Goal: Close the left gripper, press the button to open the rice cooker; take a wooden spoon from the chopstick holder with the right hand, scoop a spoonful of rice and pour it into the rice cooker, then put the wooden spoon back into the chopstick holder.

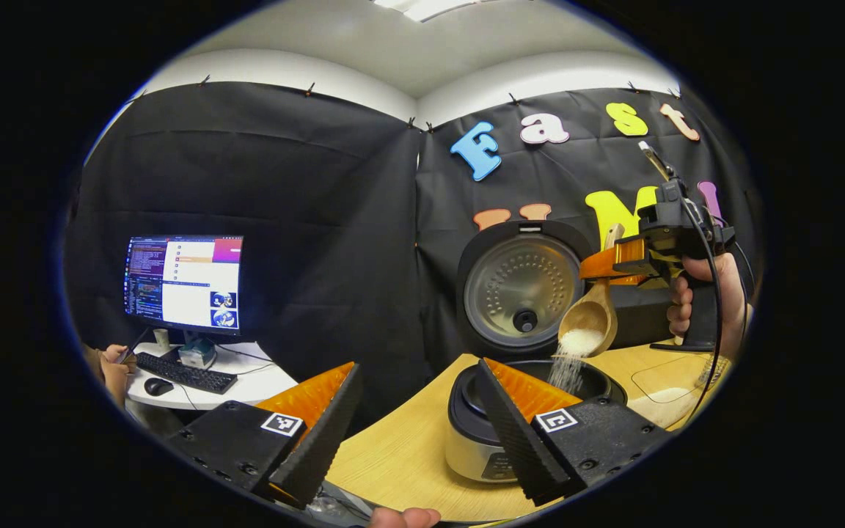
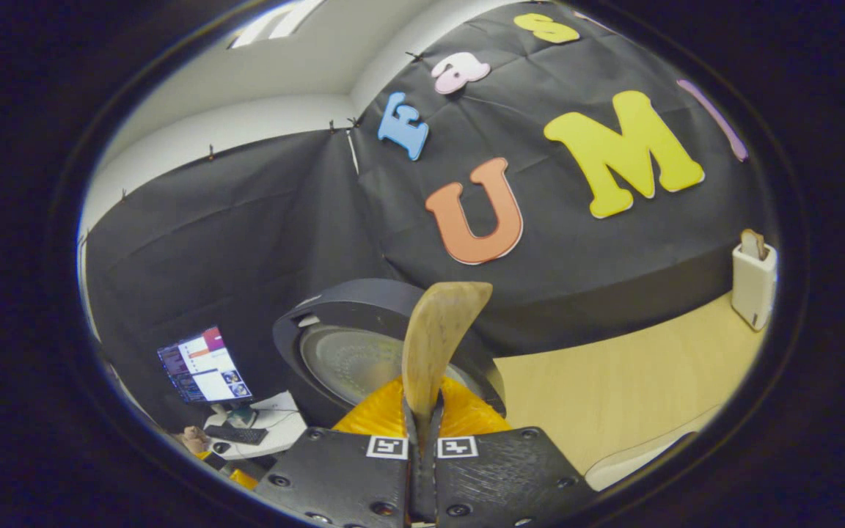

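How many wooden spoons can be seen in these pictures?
1 for certain. The wooden spoon is clamped in the right claw, tipping rice into the open rice cooker. The chopstick holder on the table holds something wooden, perhaps another spoon.

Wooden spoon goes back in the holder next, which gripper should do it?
Right. The right gripper already clamps the wooden spoon, and the chopstick holder stands on its side. The left gripper is open.

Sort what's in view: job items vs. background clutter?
Job: rice cooker with lid up, wooden spoon pouring rice, chopstick holder, right hand-held gripper, left hand-held gripper.

Lying about: monitor, keyboard, mouse, white desk.
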`<control>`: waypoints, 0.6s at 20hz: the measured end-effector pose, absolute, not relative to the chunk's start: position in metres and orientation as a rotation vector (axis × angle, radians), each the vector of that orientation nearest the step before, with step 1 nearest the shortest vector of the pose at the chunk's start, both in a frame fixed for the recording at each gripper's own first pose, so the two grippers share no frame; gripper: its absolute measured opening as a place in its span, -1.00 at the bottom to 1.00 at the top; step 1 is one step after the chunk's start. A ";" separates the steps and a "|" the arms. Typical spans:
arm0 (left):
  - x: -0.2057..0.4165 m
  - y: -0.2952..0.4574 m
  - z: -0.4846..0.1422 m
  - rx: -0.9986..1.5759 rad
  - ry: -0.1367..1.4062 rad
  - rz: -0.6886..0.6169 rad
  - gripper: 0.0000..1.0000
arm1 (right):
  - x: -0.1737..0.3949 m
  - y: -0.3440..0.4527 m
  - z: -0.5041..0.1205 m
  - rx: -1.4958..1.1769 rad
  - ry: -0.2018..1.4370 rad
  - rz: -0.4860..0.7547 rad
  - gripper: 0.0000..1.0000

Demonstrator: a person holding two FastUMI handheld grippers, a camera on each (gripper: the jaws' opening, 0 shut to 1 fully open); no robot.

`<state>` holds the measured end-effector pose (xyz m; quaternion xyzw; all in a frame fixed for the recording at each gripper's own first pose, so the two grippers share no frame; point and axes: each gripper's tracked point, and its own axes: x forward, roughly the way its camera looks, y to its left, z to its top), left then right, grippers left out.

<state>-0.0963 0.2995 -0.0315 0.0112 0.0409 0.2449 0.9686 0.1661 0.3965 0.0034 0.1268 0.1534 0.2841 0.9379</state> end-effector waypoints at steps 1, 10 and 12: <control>-0.097 0.302 -0.032 0.022 0.083 0.498 0.98 | 0.164 0.399 0.005 0.235 0.298 0.585 -1.00; -0.097 0.301 -0.027 0.023 0.067 0.498 0.98 | 0.156 0.428 0.019 -0.019 0.161 0.636 -1.00; -0.097 0.300 -0.024 0.020 0.050 0.489 0.98 | 0.153 0.438 0.016 -0.091 0.139 0.670 -1.00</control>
